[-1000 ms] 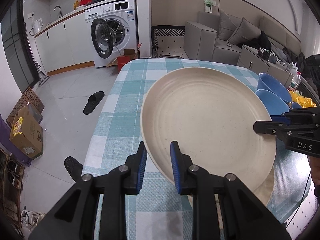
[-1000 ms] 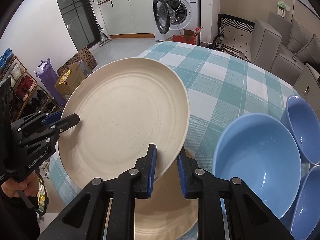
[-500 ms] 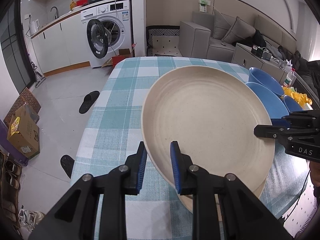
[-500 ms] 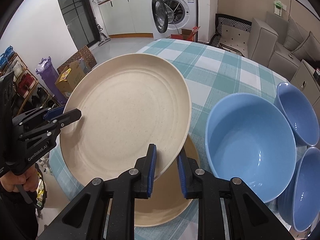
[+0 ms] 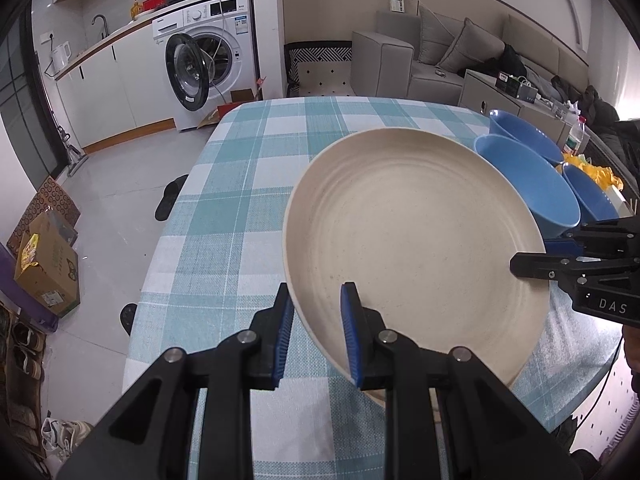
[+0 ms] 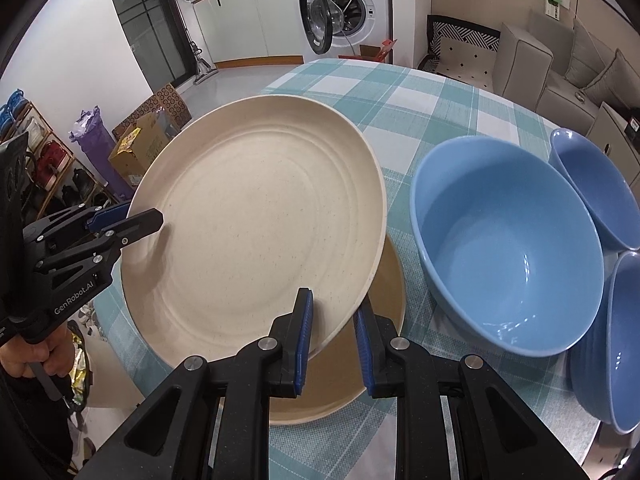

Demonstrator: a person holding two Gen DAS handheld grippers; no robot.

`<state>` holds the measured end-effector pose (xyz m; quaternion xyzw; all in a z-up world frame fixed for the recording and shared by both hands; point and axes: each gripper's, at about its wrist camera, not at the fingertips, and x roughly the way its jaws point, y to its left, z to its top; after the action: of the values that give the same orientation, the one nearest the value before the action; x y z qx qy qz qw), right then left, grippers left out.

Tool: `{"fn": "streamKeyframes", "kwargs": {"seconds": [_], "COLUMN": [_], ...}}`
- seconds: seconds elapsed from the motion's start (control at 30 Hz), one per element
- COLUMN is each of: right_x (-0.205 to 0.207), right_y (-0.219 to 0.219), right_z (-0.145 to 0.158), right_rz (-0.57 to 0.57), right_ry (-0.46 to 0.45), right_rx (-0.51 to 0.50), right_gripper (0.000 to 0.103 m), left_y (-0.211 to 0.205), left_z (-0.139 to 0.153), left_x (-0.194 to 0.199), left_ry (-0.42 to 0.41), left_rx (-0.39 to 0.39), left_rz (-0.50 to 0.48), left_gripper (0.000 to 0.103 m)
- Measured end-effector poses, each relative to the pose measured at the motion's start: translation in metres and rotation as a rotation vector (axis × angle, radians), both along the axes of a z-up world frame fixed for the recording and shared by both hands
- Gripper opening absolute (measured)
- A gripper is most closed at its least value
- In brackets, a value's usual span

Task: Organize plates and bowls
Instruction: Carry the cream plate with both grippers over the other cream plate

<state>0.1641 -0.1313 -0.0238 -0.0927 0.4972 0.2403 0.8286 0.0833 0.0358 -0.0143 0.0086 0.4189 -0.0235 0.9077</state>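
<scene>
Left wrist view: left gripper (image 5: 316,320) pinches the cream plate (image 5: 412,248) by its near rim.
Right gripper (image 6: 332,336): clamped on the plate's opposite rim.
Cream plate: tilted above a tan plate (image 6: 360,368) near the table's (image 5: 240,184) corner.
Blue bowls (image 6: 508,248): three, clustered just beside it, along the edge.

lower plate (image 6: 352,384): mostly covered by upper cream plate (image 6: 256,240) | right-hand blue bowl (image 6: 612,344): cut by frame edge | far bowl (image 5: 520,132): partly behind nearer bowl (image 5: 532,180) | worktop (image 5: 240,208): near edge hidden by hand-held grippers
</scene>
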Motion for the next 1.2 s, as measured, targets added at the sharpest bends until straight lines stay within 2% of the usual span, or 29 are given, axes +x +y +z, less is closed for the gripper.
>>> {"fn": "streamKeyframes", "kwargs": {"seconds": [0.6, 1.2], "right_x": [-0.017, -0.021], "right_y": [-0.014, -0.01], "right_z": [-0.018, -0.027], "right_rz": [-0.014, -0.012], "right_ry": [0.027, 0.003], "right_rx": [-0.025, -0.126], "right_gripper": [0.021, 0.022], "left_y": [-0.015, -0.025], "left_z": [-0.018, -0.029], "left_x": [-0.005, -0.003], "left_ry": [0.044, 0.075], "left_rx": [0.015, 0.06], "left_rz": [-0.027, -0.055], "left_gripper": [0.022, 0.022]}}
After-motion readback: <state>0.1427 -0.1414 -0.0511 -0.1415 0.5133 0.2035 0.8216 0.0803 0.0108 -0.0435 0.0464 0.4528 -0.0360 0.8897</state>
